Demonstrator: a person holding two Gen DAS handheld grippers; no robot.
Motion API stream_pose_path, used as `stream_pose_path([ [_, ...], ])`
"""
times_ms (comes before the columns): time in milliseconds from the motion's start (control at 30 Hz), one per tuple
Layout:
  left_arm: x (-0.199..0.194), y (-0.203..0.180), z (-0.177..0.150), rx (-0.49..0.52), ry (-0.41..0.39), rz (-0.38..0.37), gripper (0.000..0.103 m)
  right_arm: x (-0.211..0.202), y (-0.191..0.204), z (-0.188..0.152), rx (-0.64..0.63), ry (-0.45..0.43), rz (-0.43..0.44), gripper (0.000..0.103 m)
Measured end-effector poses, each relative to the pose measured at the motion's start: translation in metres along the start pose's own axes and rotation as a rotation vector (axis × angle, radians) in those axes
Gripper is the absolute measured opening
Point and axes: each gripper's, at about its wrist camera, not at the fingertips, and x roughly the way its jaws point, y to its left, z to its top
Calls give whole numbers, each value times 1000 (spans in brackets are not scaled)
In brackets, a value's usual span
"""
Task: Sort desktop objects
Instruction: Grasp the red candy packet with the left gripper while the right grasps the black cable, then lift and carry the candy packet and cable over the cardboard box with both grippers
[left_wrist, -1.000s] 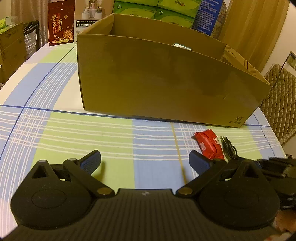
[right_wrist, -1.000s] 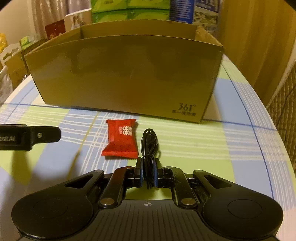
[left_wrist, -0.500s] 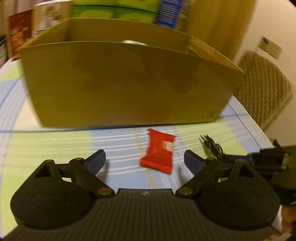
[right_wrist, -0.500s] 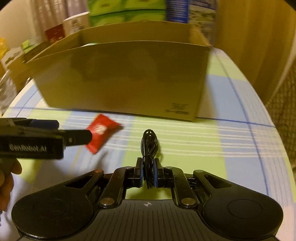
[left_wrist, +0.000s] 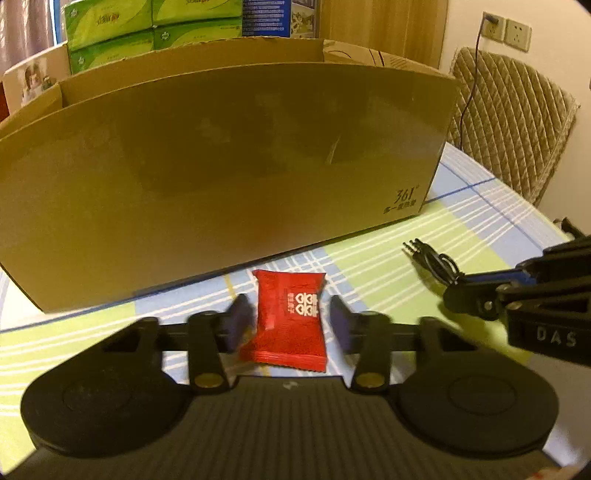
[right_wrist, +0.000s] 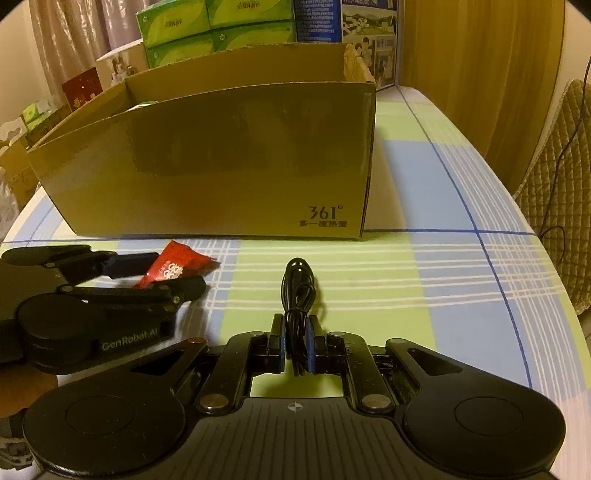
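Left tool (left_wrist: 291, 325): our jaws are closing around the red packet (left_wrist: 290, 319); it sits between the pads, and in the left view slim gaps show on both sides, so we do not count it as gripped yet.
Right tool (right_wrist: 295, 345): pinched tight on the black cable (right_wrist: 297, 295), whose looped end sticks out toward 12 o'clock.
Packet: on the counter (left_wrist: 461, 221) just in front of the box (left_wrist: 221, 166), at 12 o'clock from our left camera; from the right camera it shows at 9 to 10 o'clock, one end tipped up between the left tool's fingers.
Cable: in the left view at 3 o'clock, near the box's right corner.
Box: open-topped, at 12 o'clock in both views; something green peeks over its far rim, but we cannot tell what lies inside.
Done: cable secured, we judge.
Left: finish the grip on the packet, then carry both into the box; neither is there yet.
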Motion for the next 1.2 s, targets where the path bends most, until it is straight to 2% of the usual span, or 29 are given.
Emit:
stream_pose_path([
  [100, -4, 1, 1, -1, 17, 14, 24, -2, 3, -1, -8, -6, 2, 7],
  [400, -34, -1, -8, -10, 61, 46, 22, -18, 10, -8, -23, -44, 24, 8],
  [733, -76, -17, -14, 1, 47, 68, 22, -58, 4, -27, 12, -88, 34, 8],
  [967, -118, -19, -13, -103, 12, 51, 22, -91, 7, -31, 29, -94, 45, 8],
  [1200, -164, -27, -6, -129, -30, 73, 22, -130, 19, -26, 16, -140, 57, 8],
])
